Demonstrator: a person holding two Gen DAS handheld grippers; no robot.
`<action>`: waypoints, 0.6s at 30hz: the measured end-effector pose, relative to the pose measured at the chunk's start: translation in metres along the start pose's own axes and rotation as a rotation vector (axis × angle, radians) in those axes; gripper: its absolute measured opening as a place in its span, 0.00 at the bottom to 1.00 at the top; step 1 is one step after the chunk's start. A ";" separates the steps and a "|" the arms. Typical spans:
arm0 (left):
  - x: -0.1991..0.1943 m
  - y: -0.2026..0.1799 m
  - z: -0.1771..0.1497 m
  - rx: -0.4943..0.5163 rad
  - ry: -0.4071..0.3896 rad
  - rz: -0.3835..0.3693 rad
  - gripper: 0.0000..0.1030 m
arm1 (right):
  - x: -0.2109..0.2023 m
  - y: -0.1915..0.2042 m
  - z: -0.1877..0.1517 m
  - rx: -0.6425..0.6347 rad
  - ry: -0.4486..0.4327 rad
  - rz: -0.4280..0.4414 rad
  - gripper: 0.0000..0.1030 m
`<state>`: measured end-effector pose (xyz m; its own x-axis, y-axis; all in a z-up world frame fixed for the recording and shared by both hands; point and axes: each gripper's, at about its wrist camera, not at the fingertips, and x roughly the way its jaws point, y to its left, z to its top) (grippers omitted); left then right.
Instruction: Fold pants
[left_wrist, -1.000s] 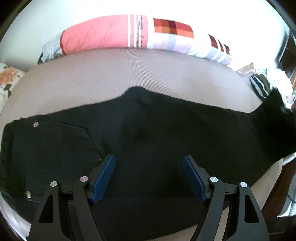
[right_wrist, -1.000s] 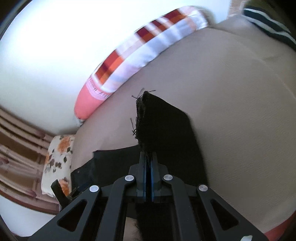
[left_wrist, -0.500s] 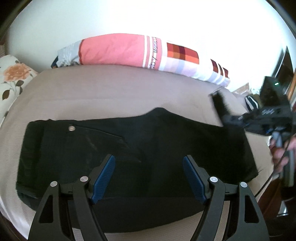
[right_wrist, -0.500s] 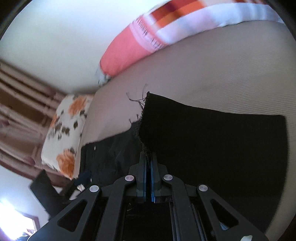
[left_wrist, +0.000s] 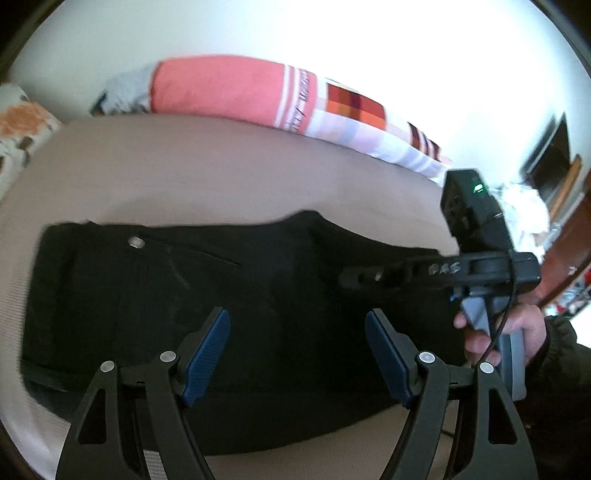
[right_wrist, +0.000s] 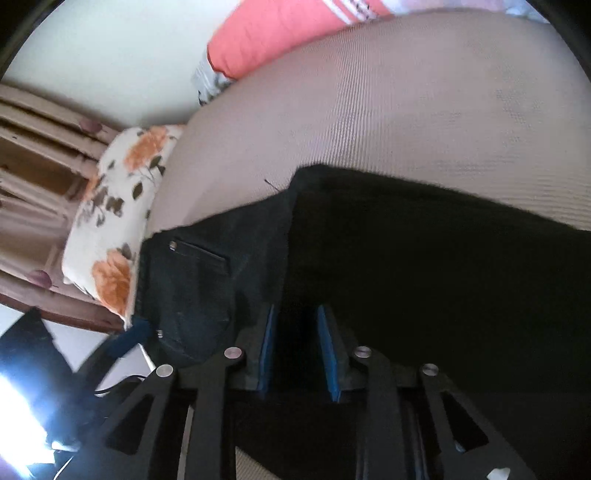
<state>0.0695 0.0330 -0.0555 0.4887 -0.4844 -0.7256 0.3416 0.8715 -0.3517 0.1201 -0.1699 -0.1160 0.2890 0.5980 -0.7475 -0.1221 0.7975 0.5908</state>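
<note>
Now my right gripper (right_wrist: 295, 350) jaws are opening, releasing the black pants (right_wrist: 424, 277) leg folded toward ten o'clock on the bed (right_wrist: 406, 110); left gripper (left_wrist: 297, 354) hovers agape. I'd withdraw straight, avoiding drag.

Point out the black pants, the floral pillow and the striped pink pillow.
black pants (left_wrist: 155, 295), left wrist view, pocket area near the waistband.
floral pillow (right_wrist: 118, 206), right wrist view, middle of its printed face.
striped pink pillow (left_wrist: 218, 88), left wrist view, plain pink section.
</note>
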 end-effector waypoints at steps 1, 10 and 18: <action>0.003 -0.001 0.000 -0.009 0.015 -0.027 0.74 | -0.009 -0.001 -0.002 -0.004 -0.014 0.001 0.24; 0.050 -0.018 0.003 -0.086 0.190 -0.207 0.70 | -0.089 -0.045 -0.050 0.072 -0.147 -0.112 0.40; 0.088 -0.025 0.001 -0.106 0.311 -0.156 0.36 | -0.102 -0.083 -0.081 0.162 -0.166 -0.185 0.40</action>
<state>0.1045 -0.0312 -0.1100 0.1645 -0.5798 -0.7980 0.2992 0.8002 -0.5197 0.0239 -0.2906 -0.1136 0.4454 0.4114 -0.7952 0.0962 0.8610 0.4994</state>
